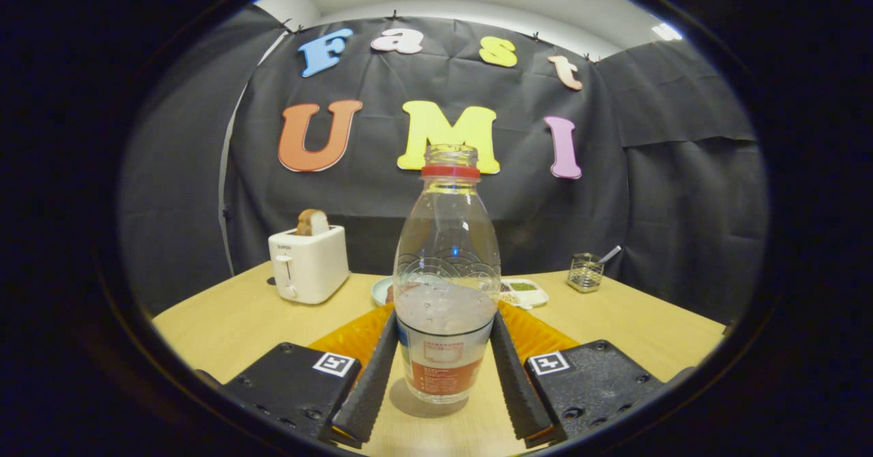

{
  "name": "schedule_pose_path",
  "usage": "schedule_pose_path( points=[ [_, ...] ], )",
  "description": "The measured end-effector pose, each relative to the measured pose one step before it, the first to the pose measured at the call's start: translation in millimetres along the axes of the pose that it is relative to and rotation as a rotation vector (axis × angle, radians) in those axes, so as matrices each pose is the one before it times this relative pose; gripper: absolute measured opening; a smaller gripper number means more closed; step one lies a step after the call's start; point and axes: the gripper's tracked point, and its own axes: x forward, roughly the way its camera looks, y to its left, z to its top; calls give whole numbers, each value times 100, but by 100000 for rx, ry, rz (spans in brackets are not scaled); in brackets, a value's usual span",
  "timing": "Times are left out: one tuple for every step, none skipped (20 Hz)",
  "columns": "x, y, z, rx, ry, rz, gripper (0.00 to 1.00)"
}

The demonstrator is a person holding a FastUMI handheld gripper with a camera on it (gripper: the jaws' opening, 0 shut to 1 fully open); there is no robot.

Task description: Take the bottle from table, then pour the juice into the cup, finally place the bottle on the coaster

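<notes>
In the gripper view, the bottle [447, 286] stands upright on the tabletop [225, 324] squarely between the two black ribbed fingers [372, 382], its base resting on the wood with a soft shadow beneath it. The jaws [445, 378] are set wide enough to take the bottle's lower, labelled body, and each finger lies right along a side of it; whether they already press on the plastic or merely flank it cannot be told from here. The hold is aimed low, at the label band where the wall is straight, which by my reckoning gives the flat pads more to bear on than the tapering shoulder above. The bottle is uncapped, with a red ring at its neck, and pale liquid fills roughly the lower part, so keeping it vertical while lifting matters. Just behind it, showing on either side of the fingers, lies an orange ribbed mat [354, 337], likely the coaster, placed close so the final set-down is short. Farther back sit a white toaster [308, 264] with a slice of bread [312, 222] in its slot, a divided dish [525, 292] and a small glass container [586, 271] holding a spoon. The task looks to be at its first step, the taking of the bottle.
</notes>
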Motion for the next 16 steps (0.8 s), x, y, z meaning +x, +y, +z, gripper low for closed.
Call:
schedule_pose_path(
  points=[
    [304,10,-462,-58,794,-110,78],
    [274,-24,-579,-57,877,-456,78],
    [372,27,-517,225,976,-123,78],
    [380,163,-411,58,706,333,78],
    [317,82,-414,14,831,100,79],
    [186,95,-548,118,1258,34,79],
    [162,31,-494,401,1015,9,79],
    [195,141,-257,1016,572,602,79],
    [121,167,-208,1407,335,965,79],
    [32,-32,-135,658,-120,-35,79],
    [75,-69,-34,-123,-145,-8,80],
    [169,60,-247,-721,572,-254,80],
    [125,-65,-324,-707,598,-275,80],
    [159,154,-293,-153,554,757,80],
    [291,317,-340,-239,881,1174,81],
    [-54,332,-136,-487,136,1129,81]
  ],
)
